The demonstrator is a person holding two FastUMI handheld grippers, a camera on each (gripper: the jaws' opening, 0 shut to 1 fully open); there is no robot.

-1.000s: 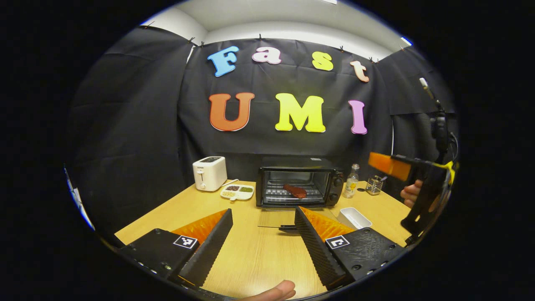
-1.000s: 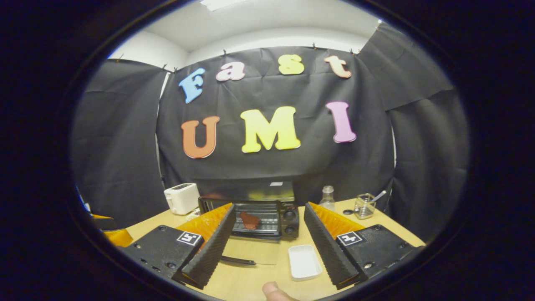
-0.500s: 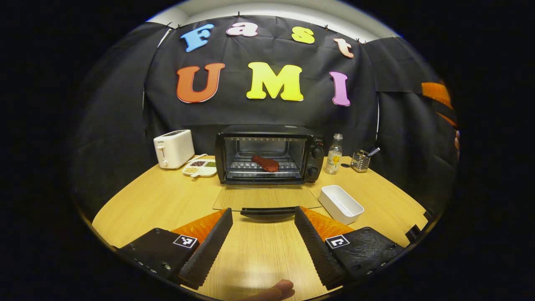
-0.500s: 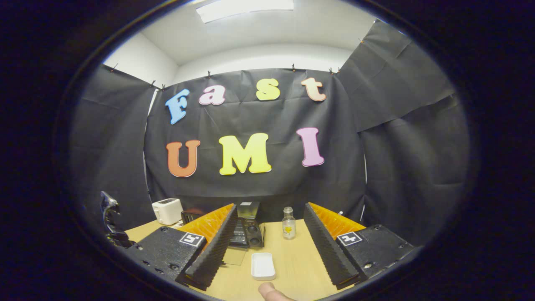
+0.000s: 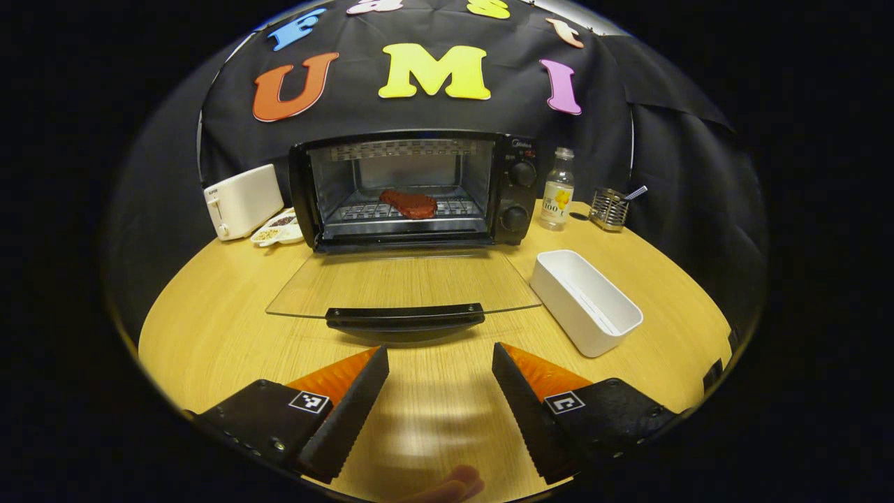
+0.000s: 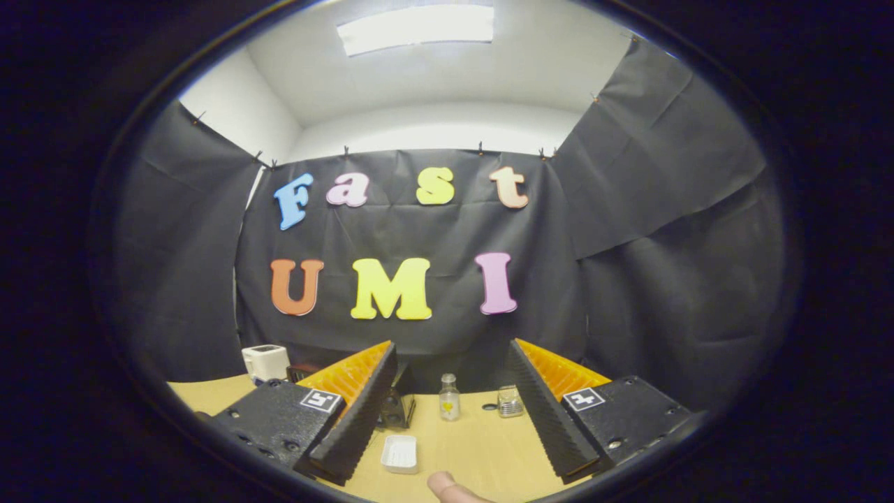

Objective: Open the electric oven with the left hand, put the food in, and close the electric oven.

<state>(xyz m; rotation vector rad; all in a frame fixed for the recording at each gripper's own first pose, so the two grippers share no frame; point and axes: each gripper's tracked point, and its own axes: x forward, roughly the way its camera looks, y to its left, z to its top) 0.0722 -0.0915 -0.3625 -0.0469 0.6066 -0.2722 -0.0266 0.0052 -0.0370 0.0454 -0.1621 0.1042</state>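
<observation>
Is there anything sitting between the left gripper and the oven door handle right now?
Nothing visible. In the left gripper view the open left gripper faces the door handle across bare table. The door lies flat open, the food is on the rack, and the white tray sits off to the right, clear of the path.
</observation>
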